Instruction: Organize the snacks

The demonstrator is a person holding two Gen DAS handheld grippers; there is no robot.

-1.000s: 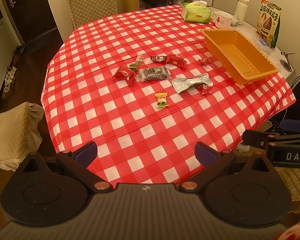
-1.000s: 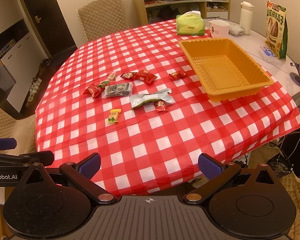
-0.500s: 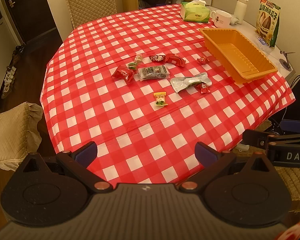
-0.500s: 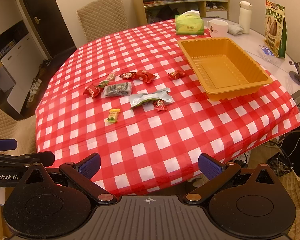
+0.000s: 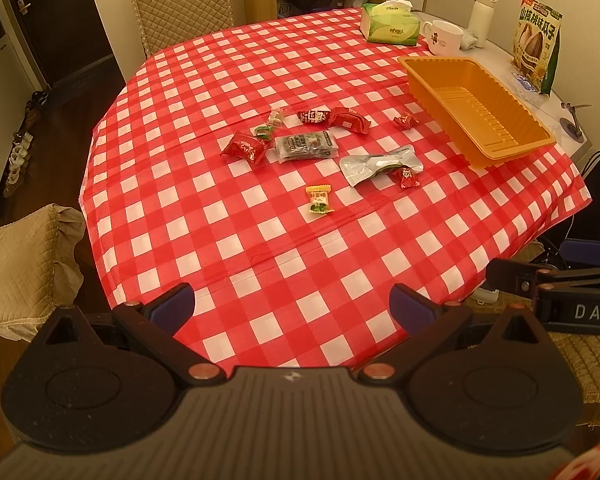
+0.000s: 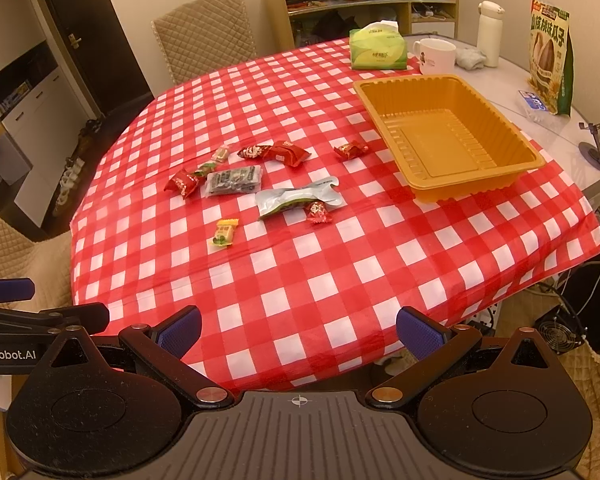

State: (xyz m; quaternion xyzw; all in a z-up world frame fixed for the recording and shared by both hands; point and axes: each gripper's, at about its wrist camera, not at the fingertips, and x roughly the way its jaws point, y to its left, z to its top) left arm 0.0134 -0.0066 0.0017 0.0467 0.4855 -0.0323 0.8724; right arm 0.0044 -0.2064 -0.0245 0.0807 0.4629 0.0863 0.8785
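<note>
Red-and-white checked cloth covers the table, with quilted chairs and a shelf behind it. Snacks lie scattered near the middle: a silver packet with a small red candy touching its near edge, a dark packet, a yellow candy nearer the front edge, and several red wrappers behind. An orange tray, with nothing in it, sits to the right, apart from the snacks. Both the left gripper and right gripper hang over the near edge, jaws spread wide and gripping nothing.
</note>
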